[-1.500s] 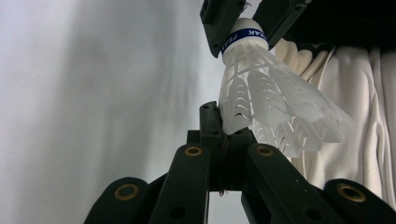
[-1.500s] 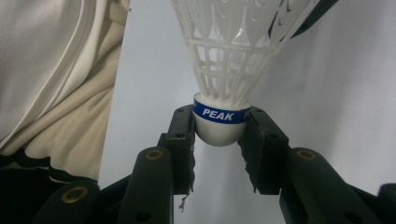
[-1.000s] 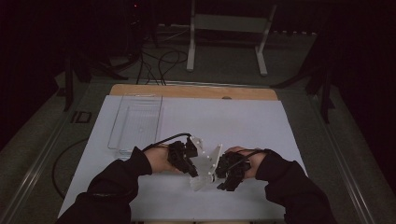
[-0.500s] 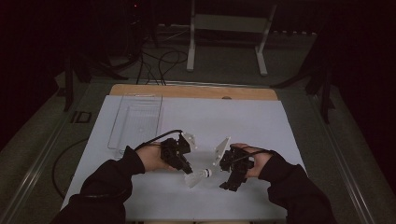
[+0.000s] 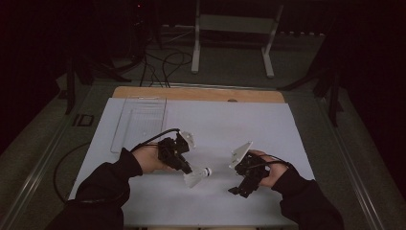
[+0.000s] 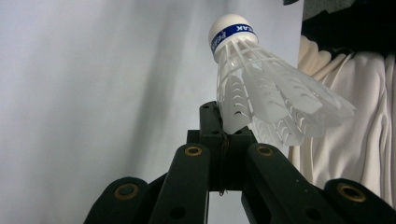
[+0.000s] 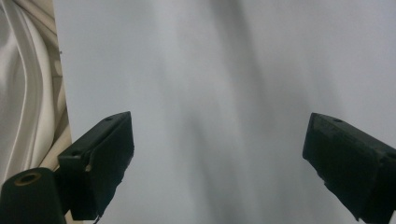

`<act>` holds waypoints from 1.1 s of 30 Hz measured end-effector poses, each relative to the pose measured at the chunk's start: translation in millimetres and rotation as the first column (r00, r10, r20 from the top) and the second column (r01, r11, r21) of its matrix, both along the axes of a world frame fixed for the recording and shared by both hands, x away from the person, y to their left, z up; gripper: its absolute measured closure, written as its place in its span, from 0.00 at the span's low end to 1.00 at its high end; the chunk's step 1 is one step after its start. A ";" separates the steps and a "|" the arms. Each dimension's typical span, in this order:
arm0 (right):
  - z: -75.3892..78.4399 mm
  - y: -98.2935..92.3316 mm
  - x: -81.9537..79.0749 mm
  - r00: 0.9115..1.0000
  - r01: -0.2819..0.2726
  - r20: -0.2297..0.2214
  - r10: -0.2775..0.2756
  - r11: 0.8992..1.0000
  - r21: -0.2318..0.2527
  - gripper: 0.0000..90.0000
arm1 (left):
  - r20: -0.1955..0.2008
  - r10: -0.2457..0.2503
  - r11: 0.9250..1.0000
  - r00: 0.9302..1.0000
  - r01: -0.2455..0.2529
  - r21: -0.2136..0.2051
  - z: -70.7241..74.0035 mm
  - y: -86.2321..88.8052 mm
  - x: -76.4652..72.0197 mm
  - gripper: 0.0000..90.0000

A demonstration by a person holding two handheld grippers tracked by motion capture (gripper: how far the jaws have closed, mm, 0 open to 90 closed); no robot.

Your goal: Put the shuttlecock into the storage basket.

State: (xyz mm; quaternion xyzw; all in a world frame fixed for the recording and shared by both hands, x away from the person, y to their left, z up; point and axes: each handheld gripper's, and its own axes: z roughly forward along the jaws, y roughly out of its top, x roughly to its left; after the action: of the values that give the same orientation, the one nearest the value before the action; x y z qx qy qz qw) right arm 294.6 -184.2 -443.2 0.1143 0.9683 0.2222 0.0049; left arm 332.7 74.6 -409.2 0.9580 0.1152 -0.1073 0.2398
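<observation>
Left gripper (image 6: 223, 122) pinching shuttlecock (image 6: 261, 88) by its skirt; right gripper (image 7: 217, 154) spread, empty, well apart from shuttlecock; clear tray (image 5: 139, 122) beyond.

White plastic-looking shuttlecock (image 6: 261, 88) with a smooth matt cap and glossy blue band, matt black grippers (image 6: 219, 135) with brass-coloured rivets, smooth matt white sheet (image 5: 249, 124), bare wood table edge (image 5: 201, 94), clear glossy tray (image 5: 139, 122), creased cream cloth (image 6: 359, 154).

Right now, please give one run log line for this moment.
left tongs: shut on white plastic shuttlecock | right tongs: open, nothing between | white table sheet beneath
</observation>
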 end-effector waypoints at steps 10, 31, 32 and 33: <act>-13.0 -11.2 -5.8 1.000 0.019 0.017 -0.020 0.999 0.031 0.10 | 0.010 0.060 0.998 0.998 -0.060 -0.008 10.7 14.3 7.7 1.00; -28.1 -39.6 -10.3 0.996 0.067 0.052 -0.074 0.988 0.139 0.10 | 0.060 0.186 0.982 0.981 -0.185 -0.023 33.9 54.2 29.0 1.00; -28.6 -42.4 -11.0 0.995 0.071 0.055 -0.080 0.986 0.148 0.10 | 0.063 0.198 0.980 0.978 -0.196 -0.029 36.6 58.5 31.2 1.00; -28.6 -42.4 -11.0 0.995 0.071 0.055 -0.080 0.986 0.148 0.10 | 0.063 0.198 0.980 0.978 -0.196 -0.029 36.6 58.5 31.2 1.00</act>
State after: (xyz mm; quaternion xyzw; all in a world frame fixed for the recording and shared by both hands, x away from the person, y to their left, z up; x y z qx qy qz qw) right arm 283.6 -226.7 -471.9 0.1441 0.9439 0.2953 0.0342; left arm 363.8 133.1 -372.6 0.9421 0.2004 -0.0530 0.2637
